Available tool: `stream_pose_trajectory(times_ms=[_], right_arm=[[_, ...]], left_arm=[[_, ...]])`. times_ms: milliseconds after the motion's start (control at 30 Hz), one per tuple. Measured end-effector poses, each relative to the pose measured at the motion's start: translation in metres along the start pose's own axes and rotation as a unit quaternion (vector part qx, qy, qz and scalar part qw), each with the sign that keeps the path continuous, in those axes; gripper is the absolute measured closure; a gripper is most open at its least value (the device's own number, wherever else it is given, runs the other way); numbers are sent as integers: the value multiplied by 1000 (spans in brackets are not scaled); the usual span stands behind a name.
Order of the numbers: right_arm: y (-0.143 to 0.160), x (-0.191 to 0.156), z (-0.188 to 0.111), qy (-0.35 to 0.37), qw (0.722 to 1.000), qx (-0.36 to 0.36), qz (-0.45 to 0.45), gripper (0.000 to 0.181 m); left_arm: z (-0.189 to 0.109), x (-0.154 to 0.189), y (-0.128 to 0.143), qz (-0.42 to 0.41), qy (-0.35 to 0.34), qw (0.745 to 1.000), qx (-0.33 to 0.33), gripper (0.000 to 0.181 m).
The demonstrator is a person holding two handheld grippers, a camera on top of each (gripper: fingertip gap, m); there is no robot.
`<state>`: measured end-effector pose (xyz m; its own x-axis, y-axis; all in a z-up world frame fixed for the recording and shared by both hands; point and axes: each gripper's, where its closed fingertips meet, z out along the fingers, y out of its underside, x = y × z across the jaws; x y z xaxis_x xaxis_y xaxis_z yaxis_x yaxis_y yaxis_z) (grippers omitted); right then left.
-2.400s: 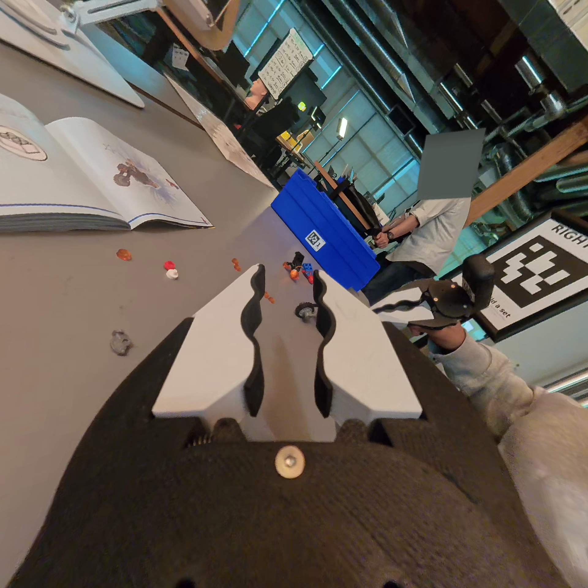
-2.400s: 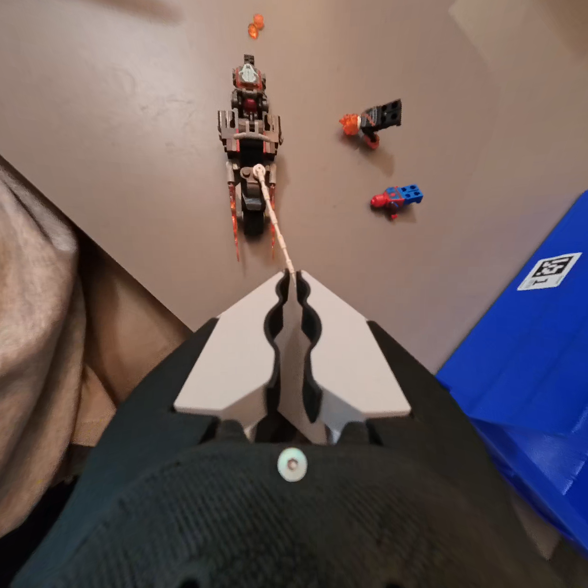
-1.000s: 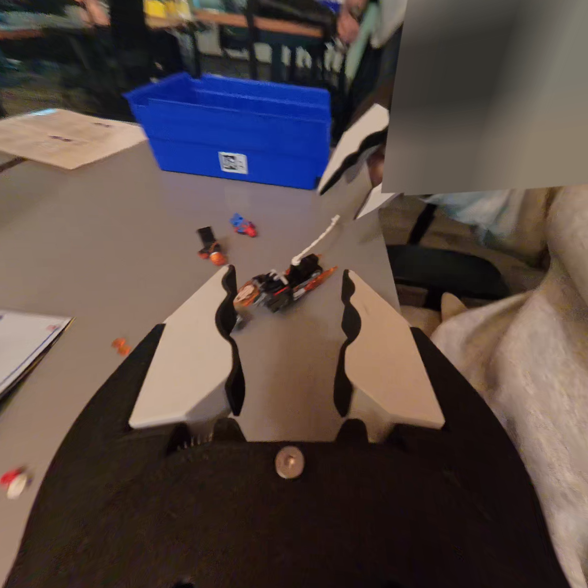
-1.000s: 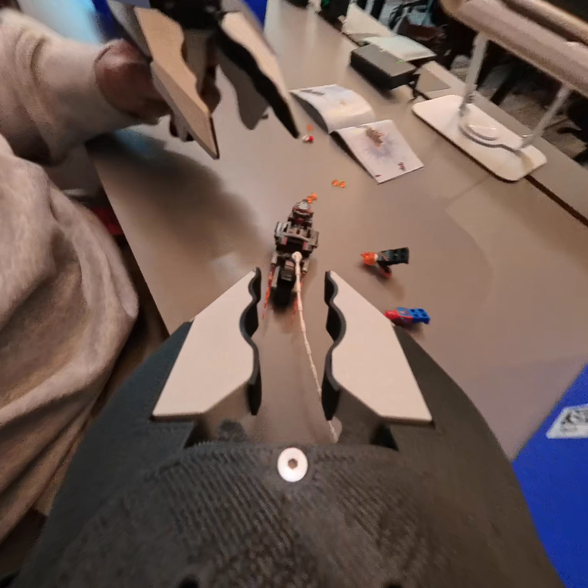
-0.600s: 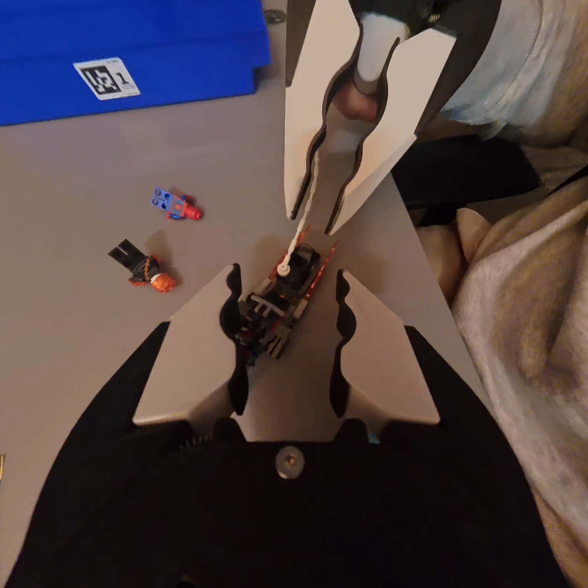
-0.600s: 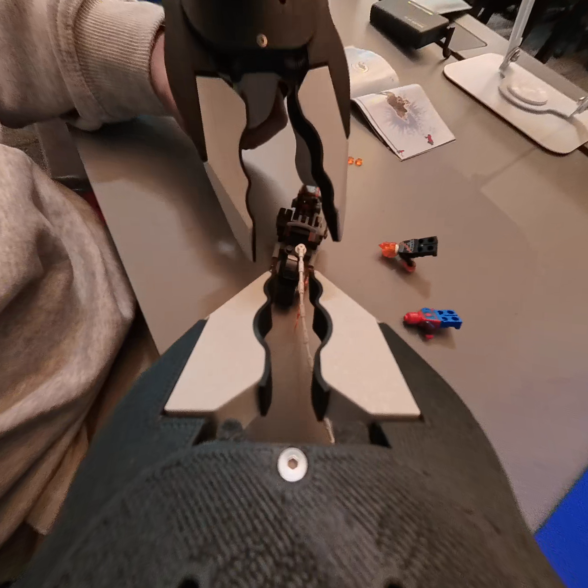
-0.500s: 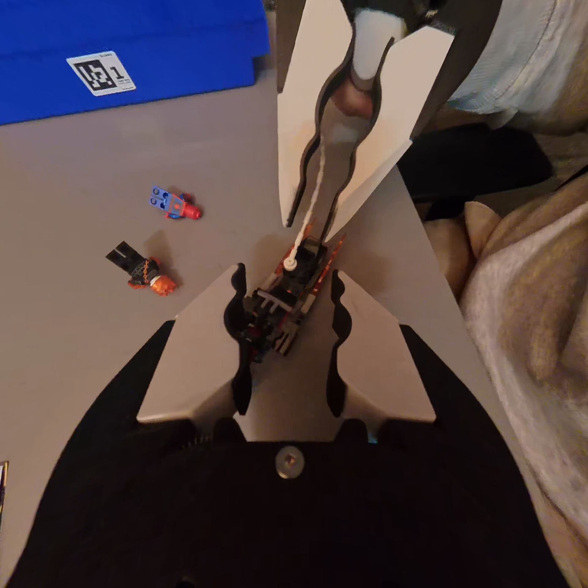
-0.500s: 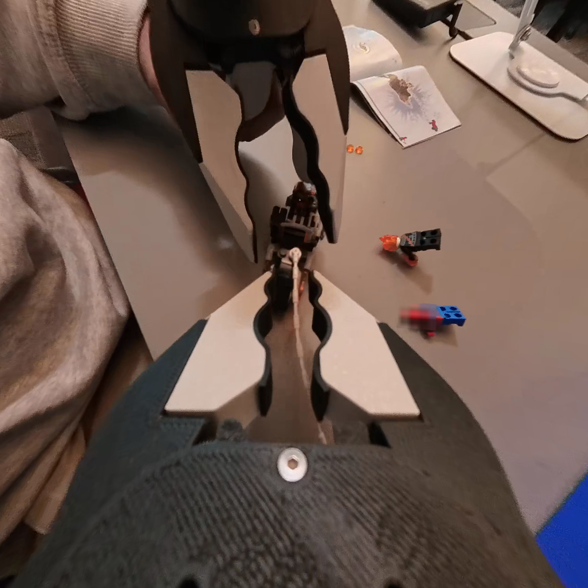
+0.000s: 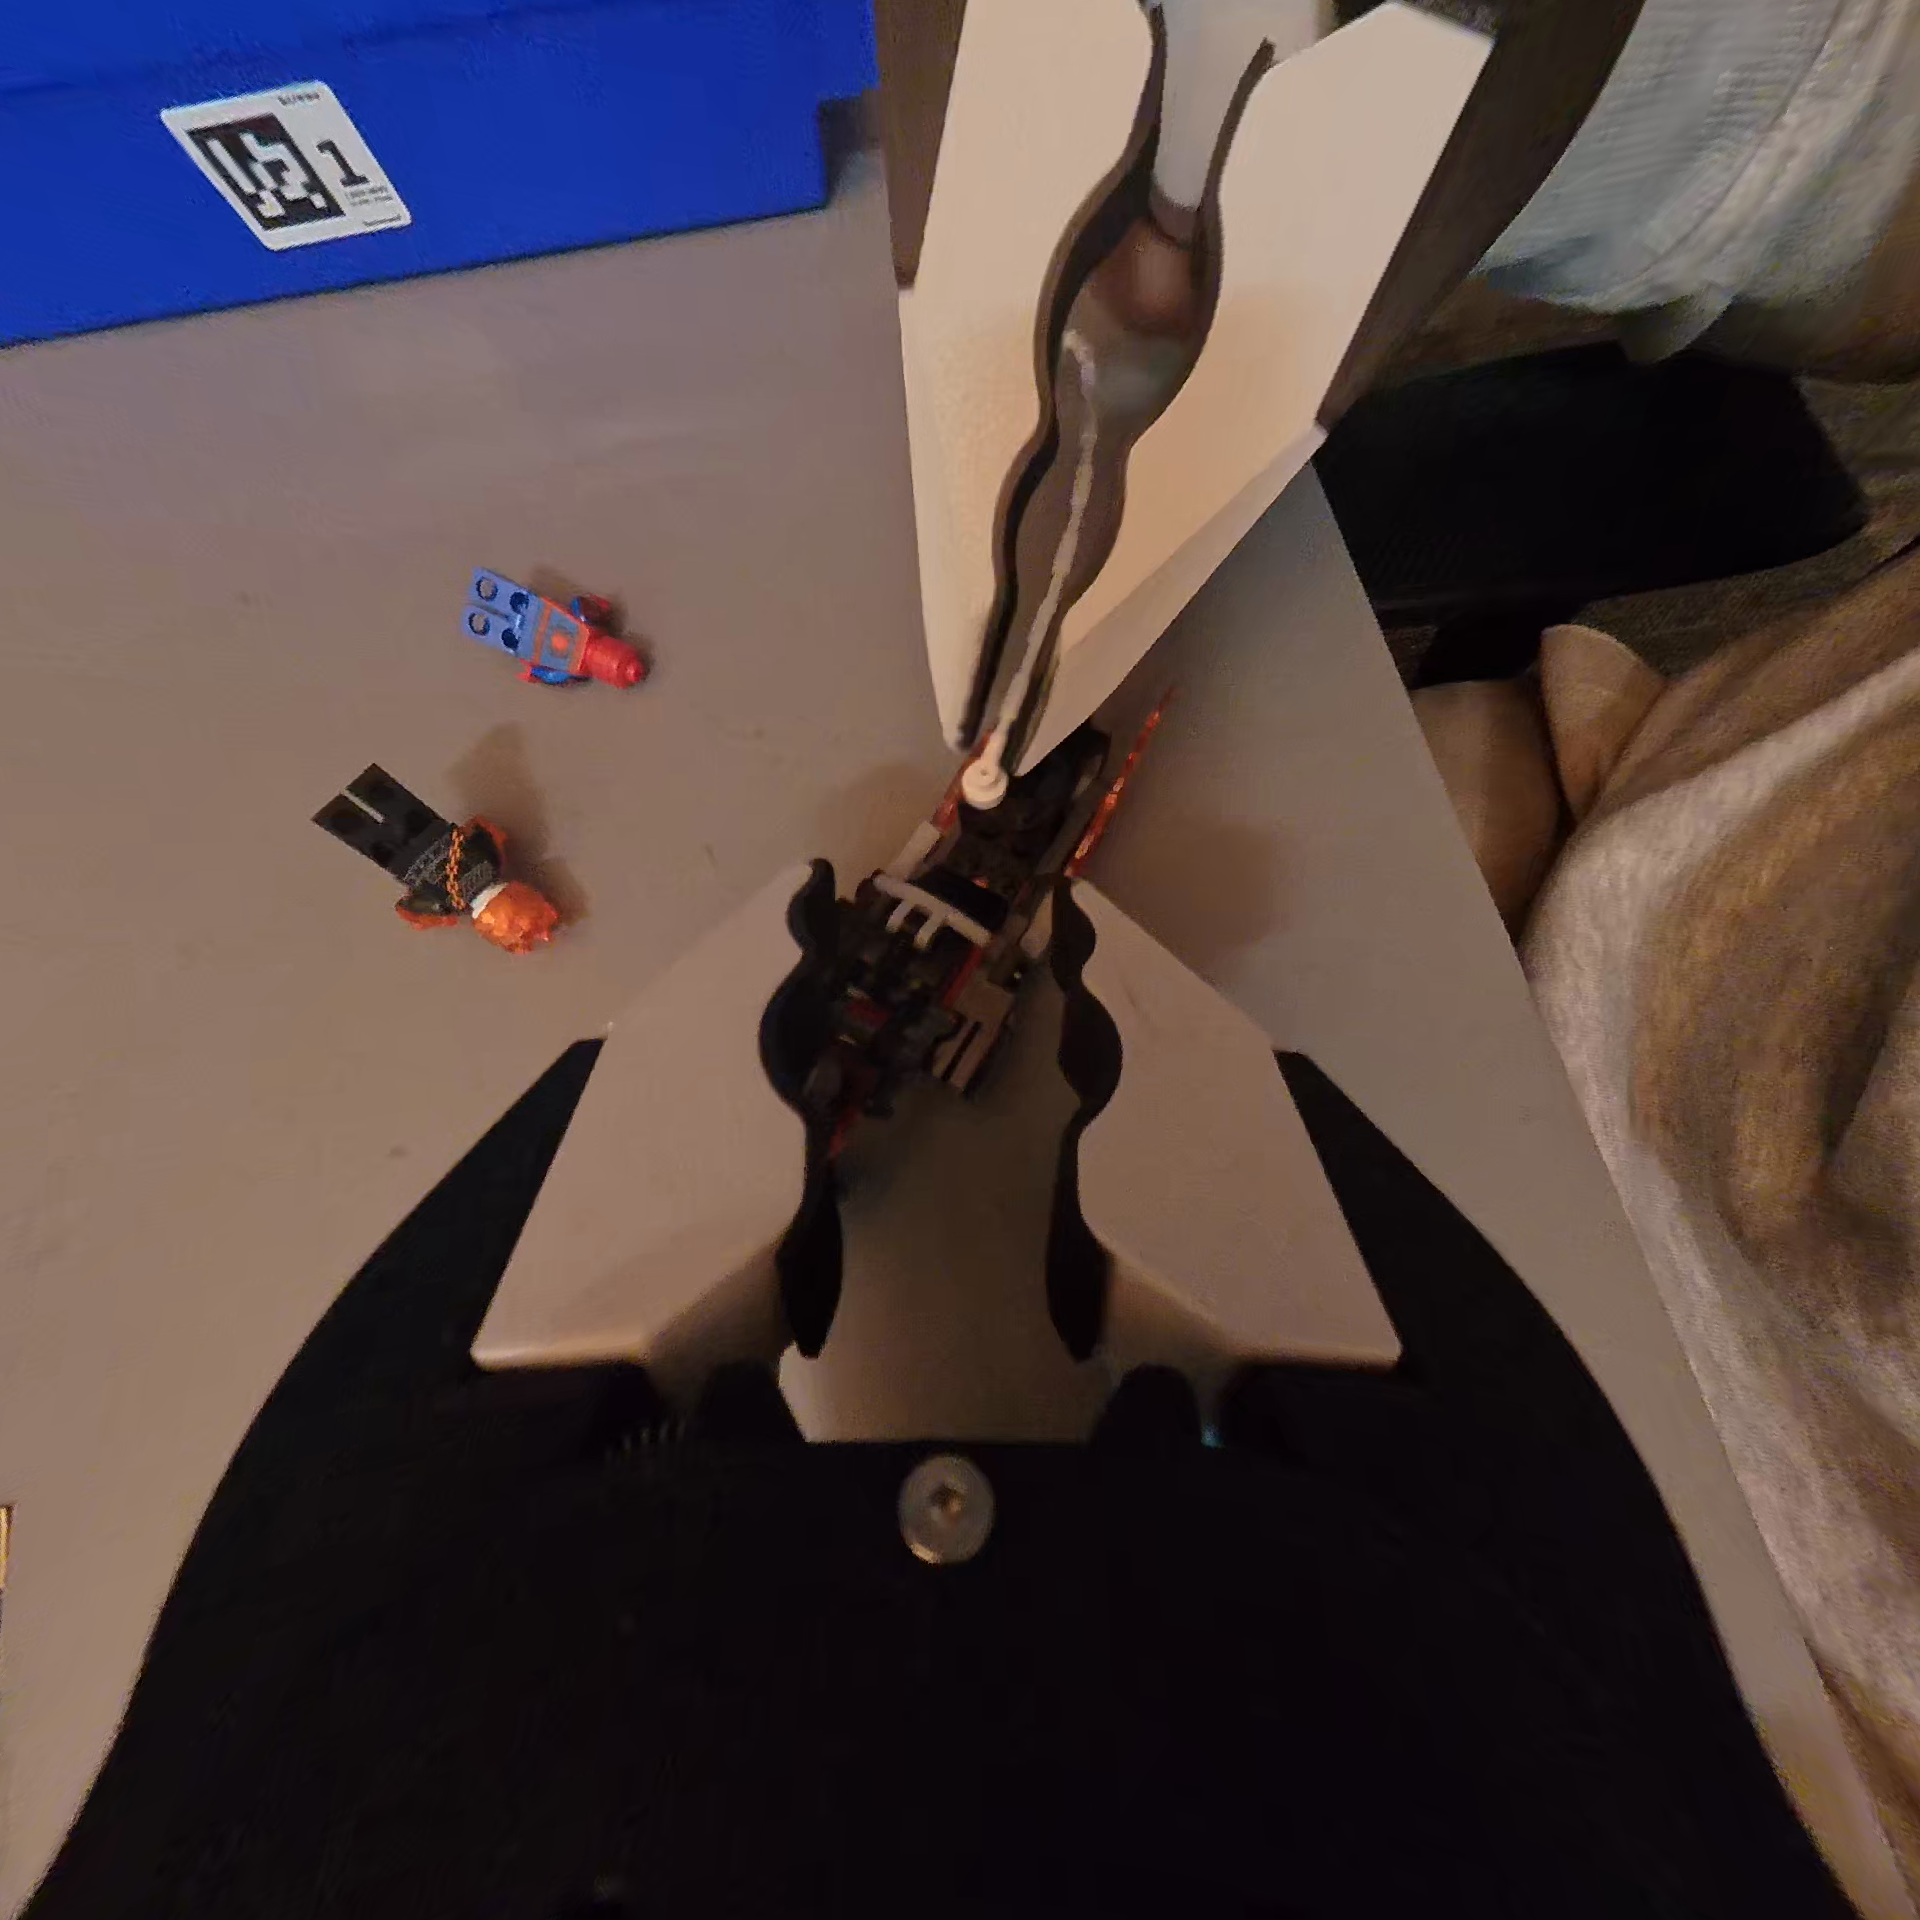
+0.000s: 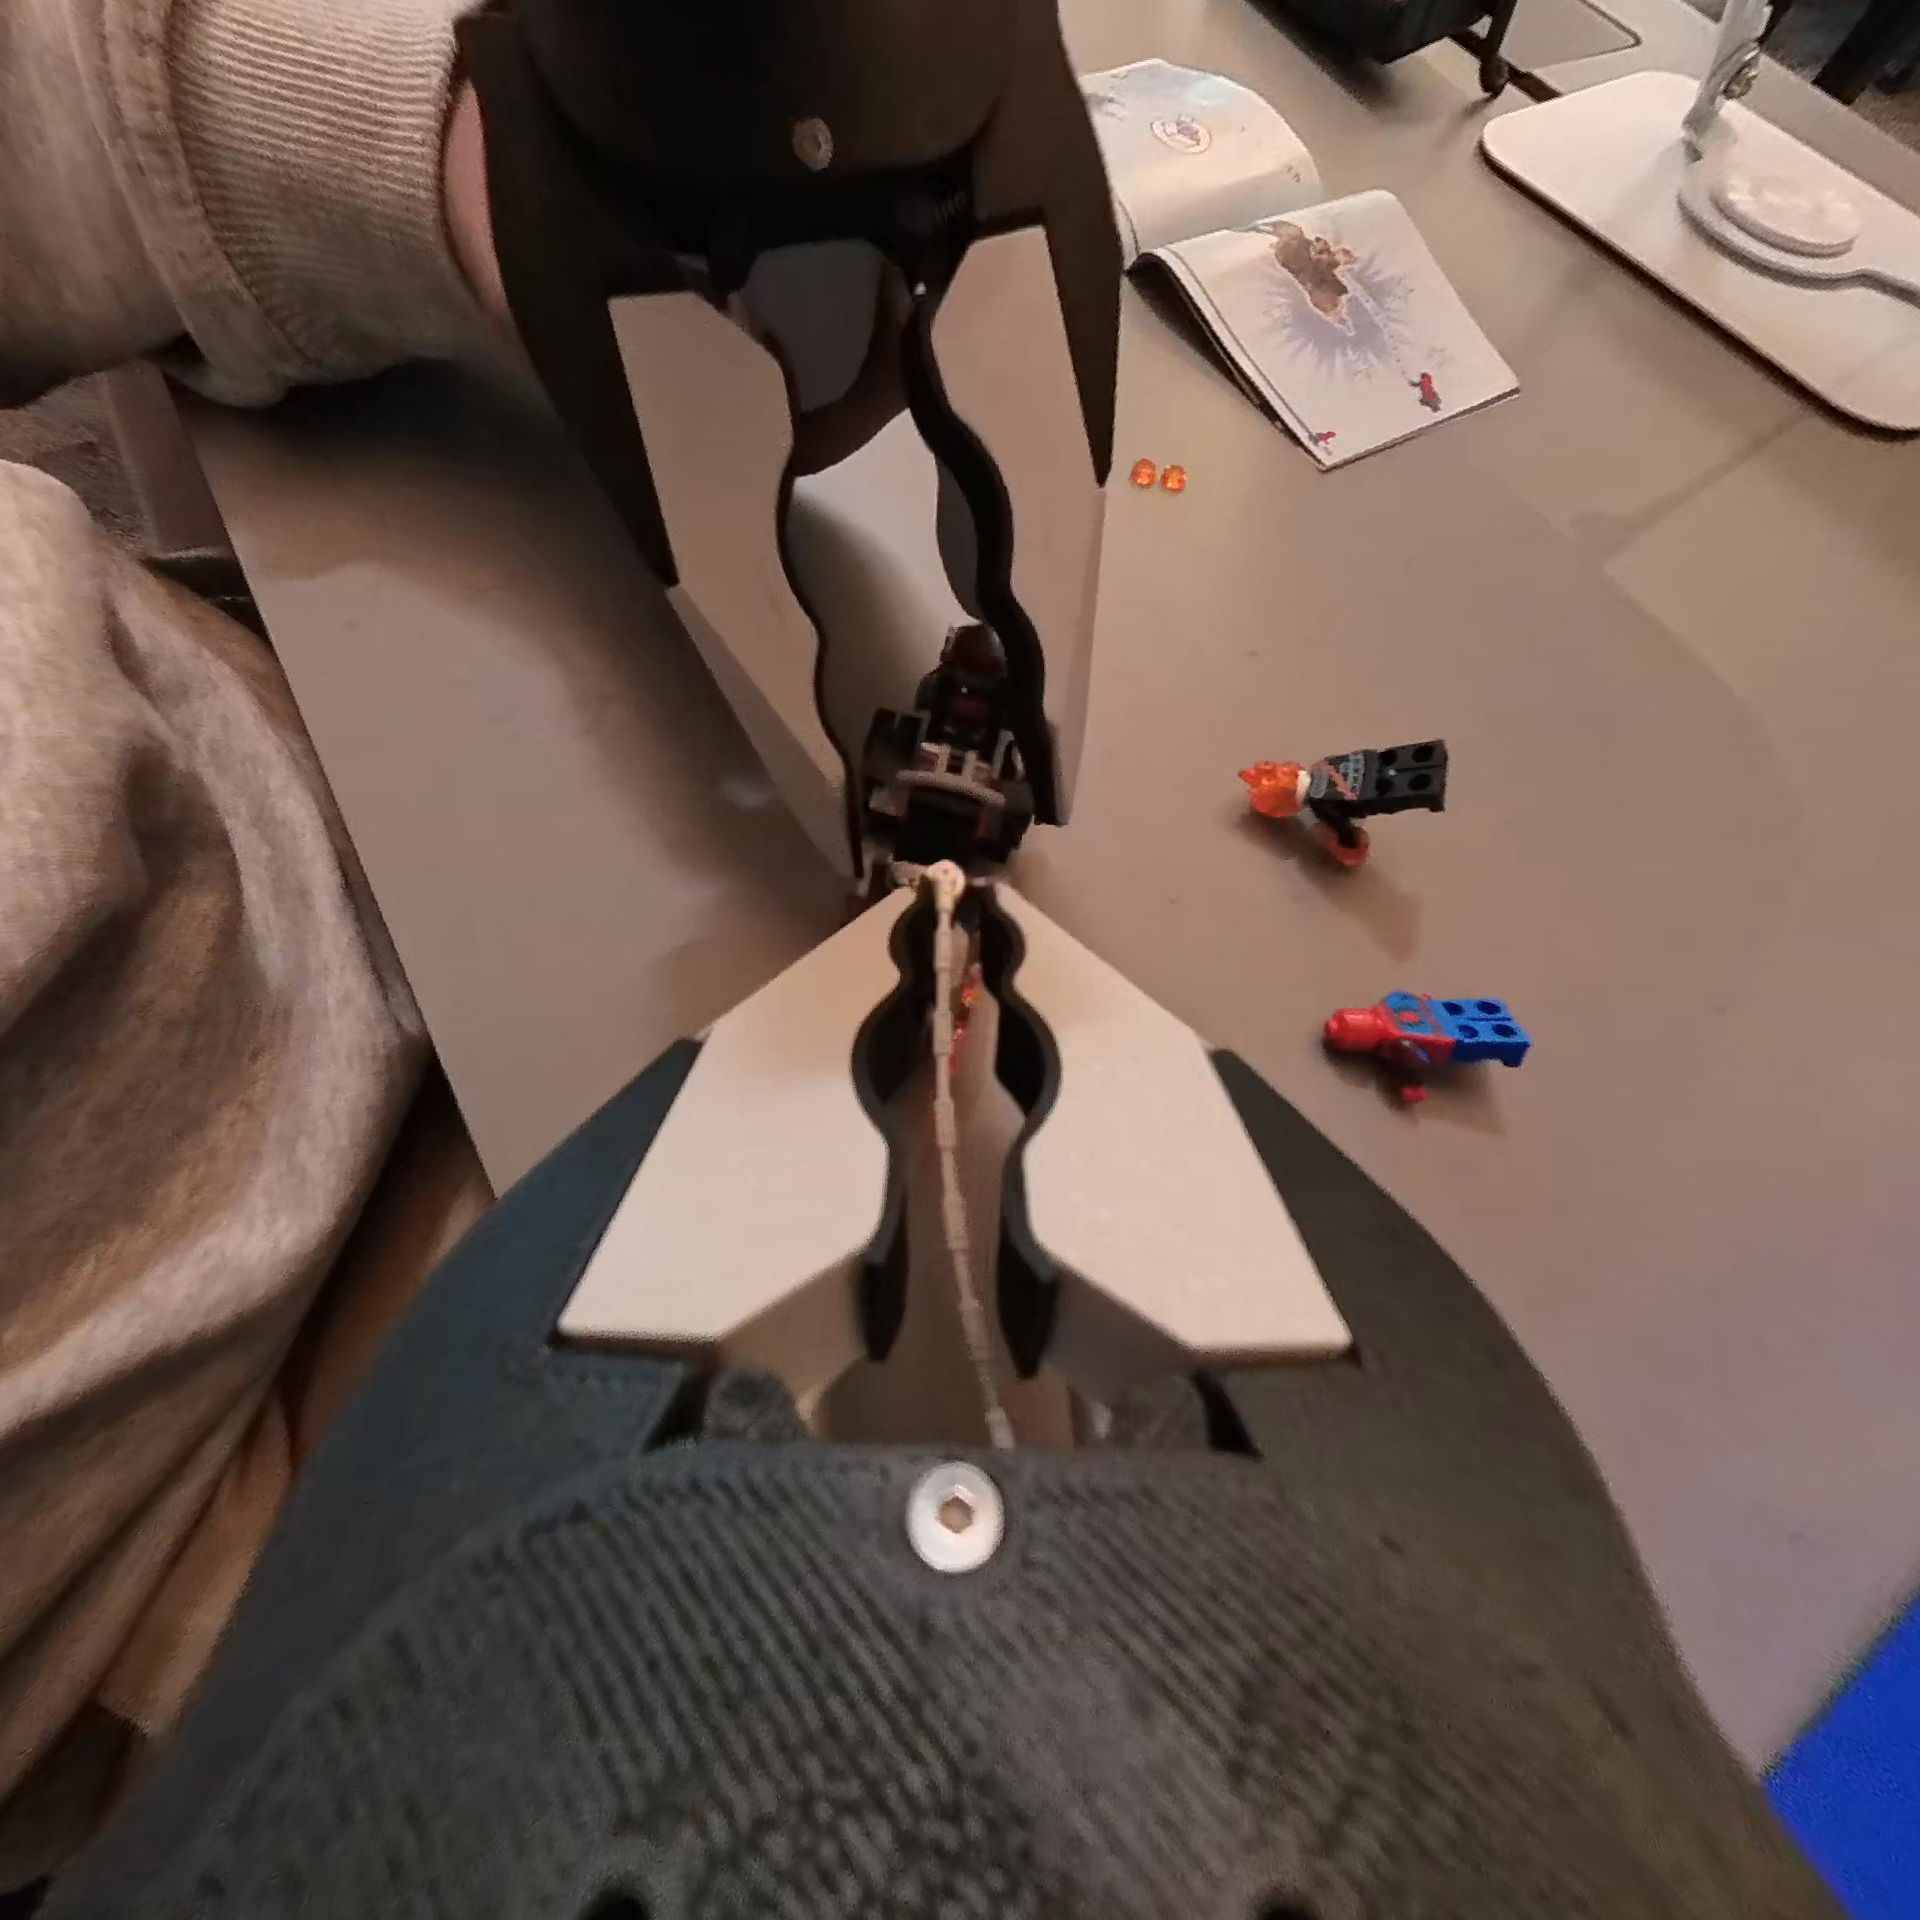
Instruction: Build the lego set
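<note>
1. Bracketing the motorcycle build [image 9: 925, 977] at frame centre, my left gripper [image 9: 935, 914] has its jaws apart, one finger on each side; contact is unclear
2. My right gripper [image 10: 951, 914] has its jaws narrowed round the white chain [image 10: 951, 1101], which runs from the bike back between them; whether they pinch it I cannot tell
3. Progress, by my judgement: bike largely assembled; riders unseated
4. Count: two minifigures lying loose, flame-headed figure [image 10: 1345, 784] and red-and-blue figure [image 10: 1429, 1034]; two orange studs [image 10: 1156, 475]; one booklet [image 10: 1330, 312], upper right; one blue bin [image 9: 416, 135], upper left
</note>
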<state>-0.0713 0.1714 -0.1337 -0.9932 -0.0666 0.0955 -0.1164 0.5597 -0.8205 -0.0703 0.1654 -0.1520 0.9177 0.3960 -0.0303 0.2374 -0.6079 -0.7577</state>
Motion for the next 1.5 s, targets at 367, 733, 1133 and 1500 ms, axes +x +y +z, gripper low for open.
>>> stream_pose_trajectory(times_ms=[367,733,1133,1500], right_arm=[[-1,-2,-7,0,1000,-1,14,181],[3,-6,-3,-13,1000,-21,19,181],[3,-6,-2,-60,966,-29,250,181],[-5,-1,-8,-82,948,25,307,152]], left_arm=[[-5,10,-19,-6,20,999,36,132],[8,15,-22,15,17,1000,-10,147],[8,12,-18,18,-2,1000,-20,150],[7,8,-14,19,-17,999,-29,151]])
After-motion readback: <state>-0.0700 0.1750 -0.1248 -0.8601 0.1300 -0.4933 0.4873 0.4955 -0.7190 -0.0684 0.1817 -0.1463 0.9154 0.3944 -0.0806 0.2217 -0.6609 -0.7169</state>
